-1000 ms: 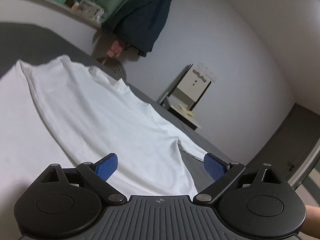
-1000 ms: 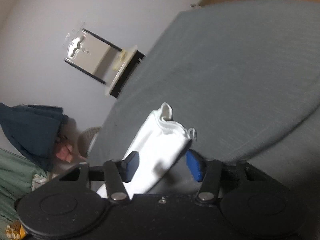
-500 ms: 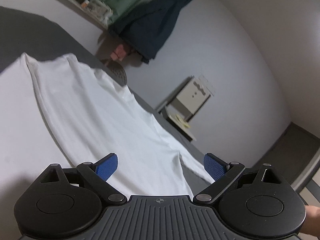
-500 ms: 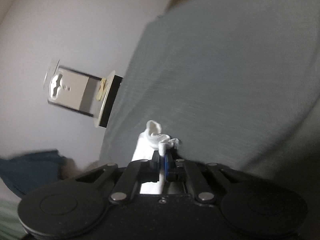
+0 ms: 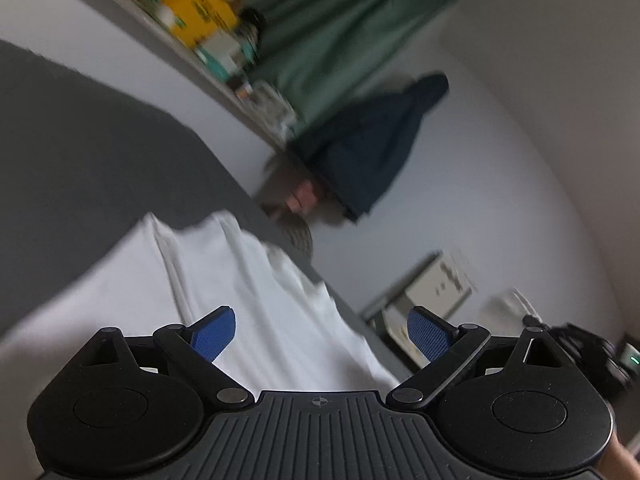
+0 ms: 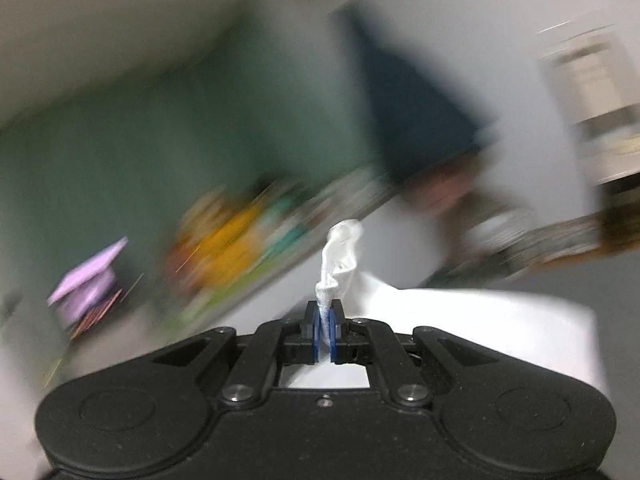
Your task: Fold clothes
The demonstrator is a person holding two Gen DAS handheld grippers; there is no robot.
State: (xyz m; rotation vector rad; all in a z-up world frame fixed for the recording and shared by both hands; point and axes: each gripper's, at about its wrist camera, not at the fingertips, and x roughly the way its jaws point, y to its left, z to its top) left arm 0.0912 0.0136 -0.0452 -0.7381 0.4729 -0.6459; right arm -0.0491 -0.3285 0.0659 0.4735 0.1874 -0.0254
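A white long-sleeved shirt (image 5: pixel 256 304) lies spread on a grey bed (image 5: pixel 88 148). My left gripper (image 5: pixel 320 338) is open and empty, held above the shirt's body. My right gripper (image 6: pixel 325 326) is shut on the end of the shirt's white sleeve (image 6: pixel 338 256), which sticks up between the pads. The rest of the sleeve (image 6: pixel 480 328) trails to the right behind the gripper. The right wrist view is heavily blurred by motion.
A shelf (image 5: pixel 200 40) with boxes and a green curtain (image 5: pixel 332 28) run along the wall. A dark blue jacket (image 5: pixel 372 152) hangs there. A small white stand (image 5: pixel 432 296) is by the bed's far side.
My right gripper shut on the sleeve end, lifted it and swung from the bed toward the shelf wall. My left gripper stayed open and tilted up.
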